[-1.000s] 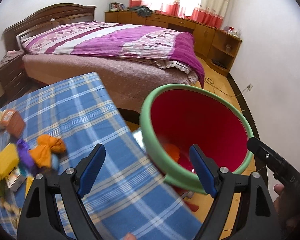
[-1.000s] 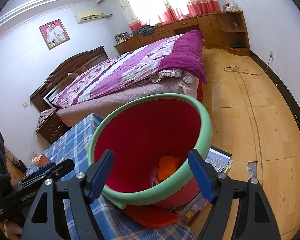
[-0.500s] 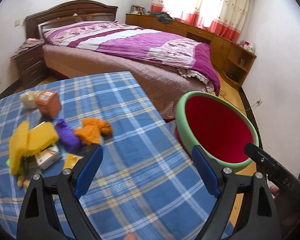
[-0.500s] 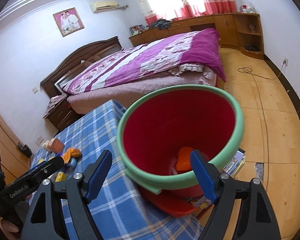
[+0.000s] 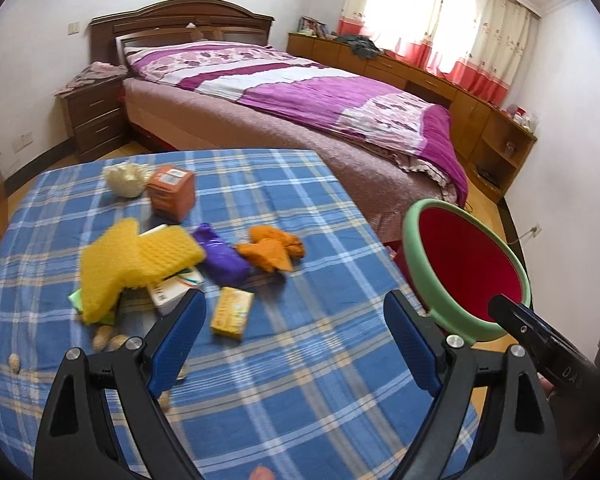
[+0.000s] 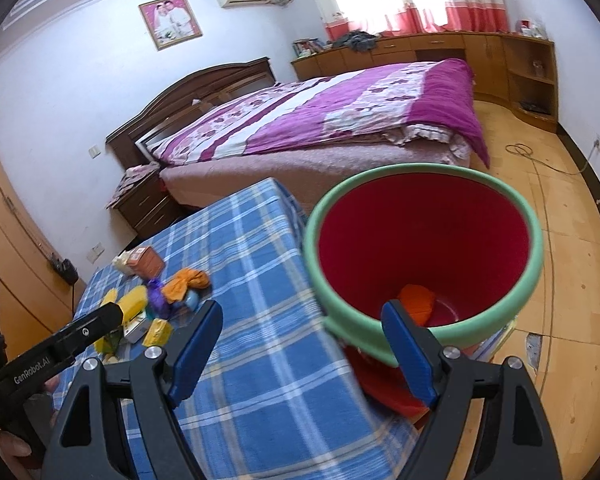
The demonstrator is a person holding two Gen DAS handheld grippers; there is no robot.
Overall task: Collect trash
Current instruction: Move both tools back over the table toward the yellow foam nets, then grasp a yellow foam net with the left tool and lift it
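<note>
A pile of trash lies on the blue plaid table (image 5: 300, 400): yellow foam (image 5: 140, 264), a purple wrapper (image 5: 220, 256), an orange crumpled wad (image 5: 272, 252), an orange box (image 5: 172, 192), a small yellow packet (image 5: 232, 312) and a white paper ball (image 5: 126, 178). My left gripper (image 5: 294, 312) hangs open above the cloth, just short of the packet, with nothing between its fingers. The red bin with a green rim (image 5: 412, 248) stands off the table's right edge. My right gripper (image 6: 302, 316) is open and empty over the table edge beside the bin (image 6: 312, 256), which holds an orange piece (image 6: 416, 302).
A white carton (image 5: 172, 292) and peanuts (image 5: 108, 338) lie under the foam's near side. Behind the table stand a bed (image 5: 300, 100) and a nightstand (image 5: 96, 116). Wooden cabinets line the far wall. A cable (image 6: 520, 150) lies on the wood floor; books sit under the bin.
Both grippers have swung left, away from the bin and toward the trash pile. The bin has slid to the right in both views and more of the table now shows.
</note>
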